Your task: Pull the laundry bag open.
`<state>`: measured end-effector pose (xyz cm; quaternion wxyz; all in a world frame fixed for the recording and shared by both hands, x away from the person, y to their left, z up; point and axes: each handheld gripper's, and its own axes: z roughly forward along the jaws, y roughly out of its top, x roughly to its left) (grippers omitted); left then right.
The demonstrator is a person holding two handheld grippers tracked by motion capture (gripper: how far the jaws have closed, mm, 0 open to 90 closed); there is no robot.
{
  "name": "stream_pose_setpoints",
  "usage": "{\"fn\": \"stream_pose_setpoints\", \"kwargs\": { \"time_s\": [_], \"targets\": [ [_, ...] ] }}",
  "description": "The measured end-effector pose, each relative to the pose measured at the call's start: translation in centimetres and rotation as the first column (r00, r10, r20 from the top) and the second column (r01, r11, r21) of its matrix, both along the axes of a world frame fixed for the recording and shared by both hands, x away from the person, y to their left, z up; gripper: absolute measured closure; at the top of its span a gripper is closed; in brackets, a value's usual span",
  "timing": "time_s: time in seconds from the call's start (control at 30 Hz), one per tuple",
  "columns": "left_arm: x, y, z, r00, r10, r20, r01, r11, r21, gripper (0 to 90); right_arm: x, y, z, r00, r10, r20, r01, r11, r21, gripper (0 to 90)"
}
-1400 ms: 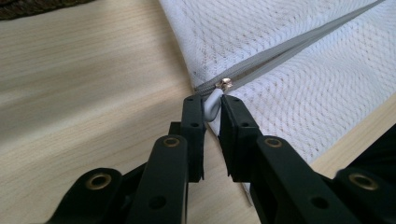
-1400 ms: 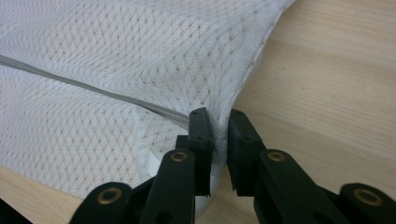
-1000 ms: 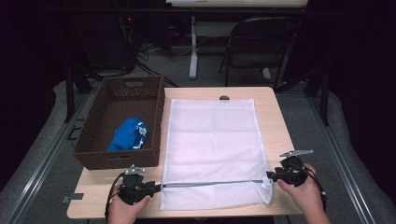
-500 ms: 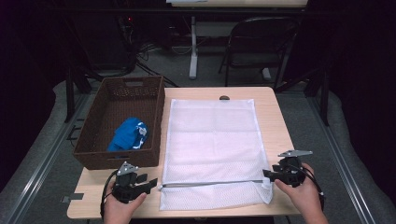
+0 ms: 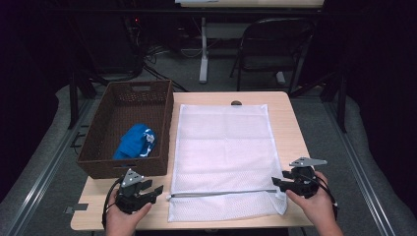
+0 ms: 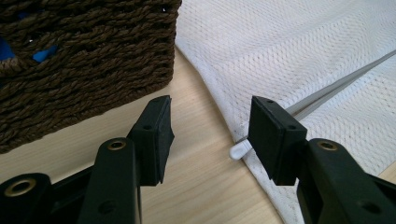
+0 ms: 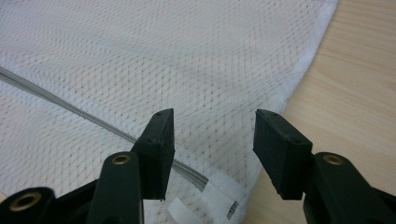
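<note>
Both the left gripper (image 5: pixel 156 189) and right gripper (image 5: pixel 278 183) gape empty, just widened; the right gripper view reveals the mesh bag's (image 7: pixel 187 65) label (image 7: pixel 219 198).

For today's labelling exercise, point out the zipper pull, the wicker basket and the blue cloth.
zipper pull (image 6: pixel 239 149), left gripper view, on its white tab.
wicker basket (image 5: pixel 167 123), high view, on its right wall.
blue cloth (image 5: pixel 135 141), high view, on the middle of the bundle inside the basket.

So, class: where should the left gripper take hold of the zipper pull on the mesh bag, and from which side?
Grip the small white zipper pull where it sticks out past the mesh bag at its near-left edge. Come in from the left with the left gripper; its open jaws already face it, probably needing only a short advance.
</note>
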<state>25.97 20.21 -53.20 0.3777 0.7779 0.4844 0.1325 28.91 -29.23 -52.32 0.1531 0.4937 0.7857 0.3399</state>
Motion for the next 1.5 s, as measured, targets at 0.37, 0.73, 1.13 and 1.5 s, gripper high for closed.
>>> {"fn": "stream_pose_setpoints", "kwargs": {
  "time_s": [0.37, 0.73, 1.13, 1.5],
  "targets": [
    [0.0, -0.1, -0.1, 0.9995, -0.016, 0.025, 0.016, 0.9999, 0.004, 50.1, -0.3, 2.4, -0.6, 0.9913, 0.123, 0.045, -0.121, 0.991, -0.051, 53.6],
    [-0.2, -0.3, -0.3, 0.9983, -0.052, 0.028, 0.053, 0.9977, -0.044, 57.0, -0.7, 4.7, -0.7, 0.9751, 0.217, 0.045, -0.216, 0.976, -0.023, 59.8],
    [-0.2, -0.7, -0.5, 0.9975, -0.063, 0.032, 0.064, 0.9972, -0.037, 58.1, -0.7, 6.7, -1.3, 0.9624, 0.262, 0.073, -0.262, 0.965, -0.01, 65.5],
    [-0.2, -0.8, -0.6, 0.997, -0.072, 0.027, 0.073, 0.9969, -0.028, 58.2, -0.4, 8.2, -1.8, 0.9444, 0.315, 0.095, -0.316, 0.949, 0.001, 66.7]
  ]
}}
